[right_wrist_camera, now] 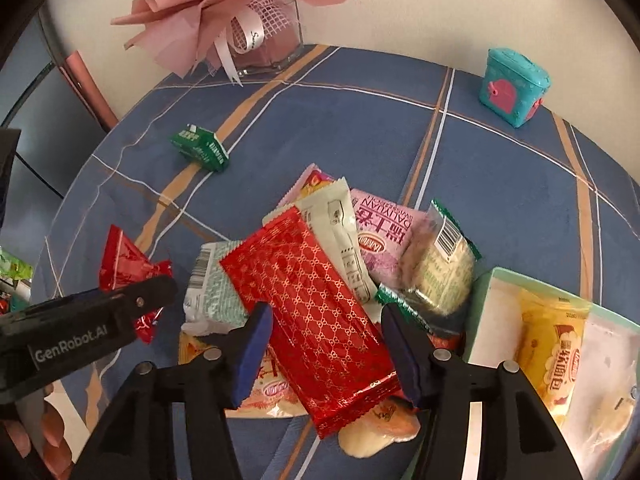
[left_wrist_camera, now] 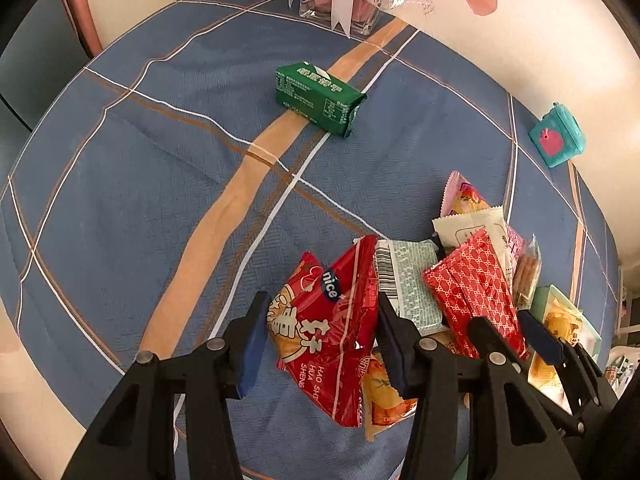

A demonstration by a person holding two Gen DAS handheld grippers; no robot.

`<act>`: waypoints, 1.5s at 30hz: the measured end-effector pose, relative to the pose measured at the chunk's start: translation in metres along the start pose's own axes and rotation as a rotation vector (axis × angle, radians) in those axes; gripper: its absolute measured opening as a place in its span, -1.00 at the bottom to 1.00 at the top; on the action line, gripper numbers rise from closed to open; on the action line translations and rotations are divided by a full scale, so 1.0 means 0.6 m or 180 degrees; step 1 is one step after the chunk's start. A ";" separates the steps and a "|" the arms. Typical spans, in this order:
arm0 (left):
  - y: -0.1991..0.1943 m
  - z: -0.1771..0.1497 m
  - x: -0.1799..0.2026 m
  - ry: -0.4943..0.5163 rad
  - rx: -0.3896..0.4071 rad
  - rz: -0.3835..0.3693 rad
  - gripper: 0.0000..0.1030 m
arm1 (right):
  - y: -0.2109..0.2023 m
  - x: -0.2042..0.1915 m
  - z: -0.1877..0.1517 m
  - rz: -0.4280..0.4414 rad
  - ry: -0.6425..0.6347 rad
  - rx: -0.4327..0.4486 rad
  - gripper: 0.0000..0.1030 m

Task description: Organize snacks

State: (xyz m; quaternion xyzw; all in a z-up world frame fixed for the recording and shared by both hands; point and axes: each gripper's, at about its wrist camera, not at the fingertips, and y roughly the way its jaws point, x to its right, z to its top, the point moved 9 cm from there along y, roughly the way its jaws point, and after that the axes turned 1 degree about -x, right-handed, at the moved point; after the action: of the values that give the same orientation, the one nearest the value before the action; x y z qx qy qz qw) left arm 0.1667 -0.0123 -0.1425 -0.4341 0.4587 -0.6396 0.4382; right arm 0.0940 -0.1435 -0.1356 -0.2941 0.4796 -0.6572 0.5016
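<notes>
The left claw is wide open around the light, crinkly, slippery red peanut bag, best pinched mid-bag, while the right claw gapes open around the shiny red packet at 6 o'clock.

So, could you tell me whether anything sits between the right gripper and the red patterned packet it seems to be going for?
Nothing visible does. The red patterned packet lies on top of the snack pile, and the right gripper already has its open jaws on either side of the near end. The tray sits just to its right.
</notes>
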 end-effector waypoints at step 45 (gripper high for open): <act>-0.001 -0.009 0.002 0.0013 0.0048 -0.0082 0.03 | -0.036 -0.007 -0.021 -0.0044 0.0195 -0.0011 -0.08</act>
State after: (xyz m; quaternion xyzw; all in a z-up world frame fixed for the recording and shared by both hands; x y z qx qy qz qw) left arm 0.1614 -0.0121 -0.1429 -0.4353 0.4492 -0.6495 0.4322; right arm 0.0763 -0.1348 -0.1196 -0.2781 0.4938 -0.6685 0.4816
